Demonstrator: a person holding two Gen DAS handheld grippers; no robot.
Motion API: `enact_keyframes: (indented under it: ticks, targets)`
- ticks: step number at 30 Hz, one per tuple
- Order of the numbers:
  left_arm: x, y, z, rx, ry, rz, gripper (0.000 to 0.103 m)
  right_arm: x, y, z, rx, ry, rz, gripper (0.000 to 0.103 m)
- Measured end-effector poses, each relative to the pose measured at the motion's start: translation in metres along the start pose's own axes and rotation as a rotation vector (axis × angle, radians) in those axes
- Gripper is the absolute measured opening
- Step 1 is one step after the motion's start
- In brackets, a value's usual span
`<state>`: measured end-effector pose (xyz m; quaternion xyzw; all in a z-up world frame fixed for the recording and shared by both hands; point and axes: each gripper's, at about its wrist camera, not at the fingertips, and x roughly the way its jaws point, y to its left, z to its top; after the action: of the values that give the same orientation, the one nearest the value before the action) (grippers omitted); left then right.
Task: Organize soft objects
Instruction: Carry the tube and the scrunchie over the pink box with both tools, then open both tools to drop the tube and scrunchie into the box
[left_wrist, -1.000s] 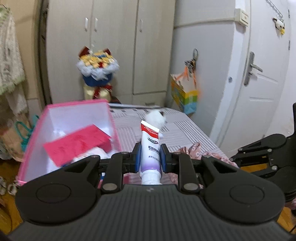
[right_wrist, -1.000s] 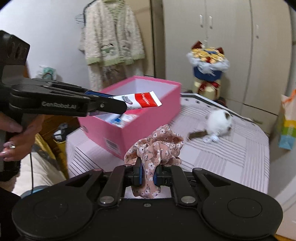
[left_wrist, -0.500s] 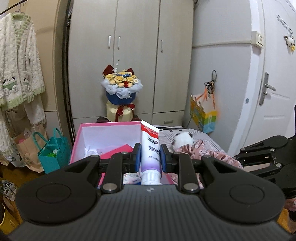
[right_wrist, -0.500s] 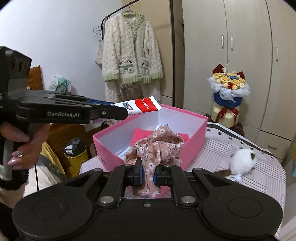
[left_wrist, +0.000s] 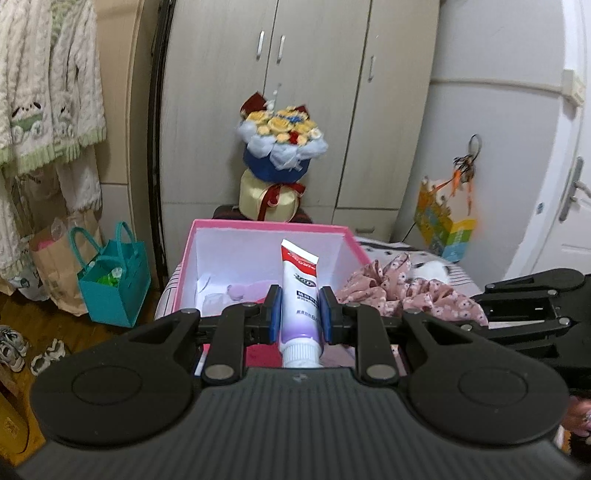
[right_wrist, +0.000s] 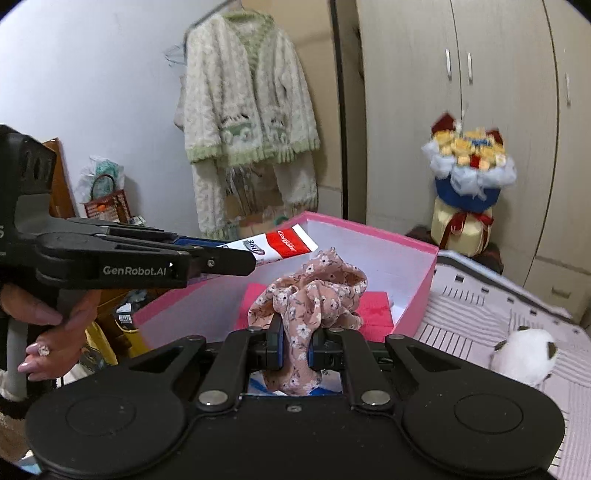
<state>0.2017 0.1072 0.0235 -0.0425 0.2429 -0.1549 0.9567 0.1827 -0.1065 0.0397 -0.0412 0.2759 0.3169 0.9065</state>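
My left gripper (left_wrist: 299, 314) is shut on a white and red toothpaste tube (left_wrist: 300, 291), held above the open pink box (left_wrist: 269, 225). In the right wrist view the same gripper (right_wrist: 236, 264) and tube (right_wrist: 280, 245) reach in from the left over the box (right_wrist: 417, 291). My right gripper (right_wrist: 296, 349) is shut on a pink floral scrunchie (right_wrist: 314, 291), held over the box's near side. The scrunchie also shows in the left wrist view (left_wrist: 406, 291). A pink item (right_wrist: 373, 308) lies inside the box. A white plush ball (right_wrist: 526, 354) lies on the striped bed.
The striped bed (right_wrist: 480, 314) holds the box. A flower bouquet (left_wrist: 280, 147) stands behind it before the wardrobe (left_wrist: 295, 92). A teal bag (left_wrist: 110, 280) and paper bag (left_wrist: 55, 266) sit on the floor left. A cardigan (right_wrist: 247, 122) hangs on a rack.
Both grippers have moved toward the pink box with their objects still held. The box now sits closer and directly under the toothpaste tube and the scrunchie.
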Motion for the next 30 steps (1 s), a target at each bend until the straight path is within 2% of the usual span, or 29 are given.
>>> enact_keyframes:
  ticks: [4, 8, 13, 17, 21, 24, 25, 26, 27, 30]
  targets:
    - [0.032, 0.013, 0.005, -0.012, 0.058, 0.034, 0.020, 0.033, -0.015, 0.009, 0.050, 0.058, -0.004, 0.014]
    - [0.050, 0.022, 0.005, -0.028, 0.111, 0.024, 0.020, 0.062, -0.020, 0.017, 0.041, 0.097, 0.004, 0.015]
    - [0.060, 0.022, 0.000, -0.005, 0.134, 0.068, 0.020, 0.091, -0.018, 0.020, -0.009, 0.150, -0.013, 0.015]
    - [0.057, 0.028, 0.001, -0.028, 0.165, 0.001, 0.020, 0.097, -0.011, 0.020, -0.068, 0.182, -0.029, 0.015]
    - [0.063, 0.026, -0.001, -0.015, 0.187, 0.032, 0.021, 0.103, -0.011, 0.023, -0.084, 0.203, -0.067, 0.027]
    - [0.067, 0.027, -0.003, -0.025, 0.210, 0.027, 0.021, 0.105, -0.012, 0.023, -0.100, 0.212, -0.090, 0.036]
    - [0.065, 0.027, -0.003, -0.021, 0.205, 0.029, 0.021, 0.103, -0.013, 0.023, -0.094, 0.209, -0.093, 0.045]
    - [0.063, 0.027, -0.003, -0.016, 0.194, 0.035, 0.023, 0.101, -0.014, 0.023, -0.089, 0.205, -0.097, 0.053]
    - [0.059, 0.027, -0.003, -0.008, 0.184, 0.041, 0.030, 0.098, -0.015, 0.023, -0.087, 0.197, -0.101, 0.056]
    - [0.043, 0.027, 0.000, -0.006, 0.148, 0.045, 0.040, 0.085, -0.016, 0.021, -0.082, 0.175, -0.109, 0.059]
